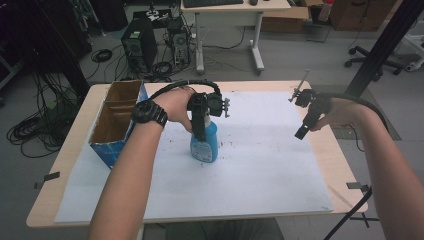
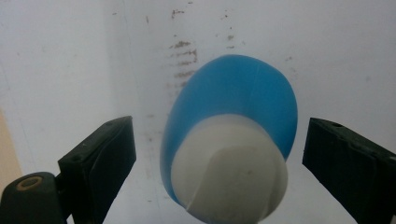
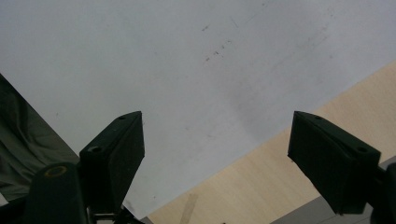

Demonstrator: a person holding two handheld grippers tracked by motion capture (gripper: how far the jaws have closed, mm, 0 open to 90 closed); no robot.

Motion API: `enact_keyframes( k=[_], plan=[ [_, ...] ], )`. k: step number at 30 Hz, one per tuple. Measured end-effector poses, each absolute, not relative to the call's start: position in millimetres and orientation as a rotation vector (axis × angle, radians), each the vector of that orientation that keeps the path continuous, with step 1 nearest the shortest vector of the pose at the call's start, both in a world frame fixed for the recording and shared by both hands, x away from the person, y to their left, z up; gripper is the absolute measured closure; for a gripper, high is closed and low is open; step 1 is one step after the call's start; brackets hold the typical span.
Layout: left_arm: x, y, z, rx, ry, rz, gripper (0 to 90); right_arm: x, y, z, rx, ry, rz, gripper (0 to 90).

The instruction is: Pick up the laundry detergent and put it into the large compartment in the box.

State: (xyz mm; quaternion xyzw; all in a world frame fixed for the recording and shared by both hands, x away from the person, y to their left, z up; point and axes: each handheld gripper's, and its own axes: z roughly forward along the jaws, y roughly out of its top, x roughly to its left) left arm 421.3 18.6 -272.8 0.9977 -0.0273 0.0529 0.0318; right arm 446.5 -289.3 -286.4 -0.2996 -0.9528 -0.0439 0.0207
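High view: a blue bottle (image 1: 205, 142) with a white cap stands upright on the white paper sheet (image 1: 260, 165) that covers the bench (image 1: 75, 150), left of the sheet's middle and just right of an open cardboard box (image 1: 116, 122) with blue sides. Its long axis runs straight up from the bench, cap end on top and base on the paper. The left gripper (image 1: 201, 120) comes down over the bottle from above, the hand (image 1: 176, 104) wrapped round its body and a black watch on the wrist.

Left gripper view looks straight down that axis: the white cap (image 2: 229, 170) is nearest the camera, the blue body (image 2: 233, 98) widens below it toward the paper. The bottle sits between the two black fingers (image 2: 105, 156), which stand wide, with a clear gap of paper showing on each side of the cap, so neither pad presses on it.

Off to the right in the high view, the right gripper (image 1: 301, 131) hangs in the air over the sheet's right edge, well apart from the bottle, pointing down and toward the person. In the right gripper view its fingers (image 3: 116, 154) are spread wide with nothing between them, above the line where paper meets bare wood.
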Motion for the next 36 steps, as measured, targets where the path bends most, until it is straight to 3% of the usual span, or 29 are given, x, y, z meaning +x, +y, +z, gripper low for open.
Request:
enact_keyframes(
  k=[25, 36],
  plan=[
    [422, 15, -292, 3.083, -0.146, 0.165, 11.1, 446, -292, -292, -0.937, -2.946, -0.135, 18.6],
    [423, 15, -294, 3.084, -0.168, 0.166, 16.0, 446, -293, -292, -0.934, -2.950, -0.140, 18.5]
  ],
)
